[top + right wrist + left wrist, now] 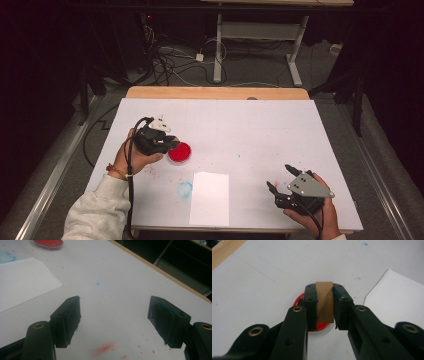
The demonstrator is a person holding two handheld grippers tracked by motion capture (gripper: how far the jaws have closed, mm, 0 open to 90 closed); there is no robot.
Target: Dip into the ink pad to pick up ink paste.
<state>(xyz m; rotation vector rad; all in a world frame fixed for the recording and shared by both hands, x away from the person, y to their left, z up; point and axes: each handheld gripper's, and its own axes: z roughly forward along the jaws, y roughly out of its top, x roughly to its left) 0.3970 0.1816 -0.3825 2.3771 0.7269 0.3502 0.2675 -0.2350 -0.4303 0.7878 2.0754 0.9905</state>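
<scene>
Two hand-held grippers: left clamps a brown block over the red dish; right hangs wide open, empty

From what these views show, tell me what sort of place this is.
Probably a lab or recording studio, not a home: a paper-covered table stained with red and blue ink, loose cables on the floor behind, another height-adjustable desk, and dark surroundings.

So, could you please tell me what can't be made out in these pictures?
- Wooden block, left gripper view: its underside is out of sight; contact with the red ink pad can't be judged.
- Red ink pad, right gripper view: cut off by the top edge.
- Left gripper, high view: the block is too small to see.
</scene>
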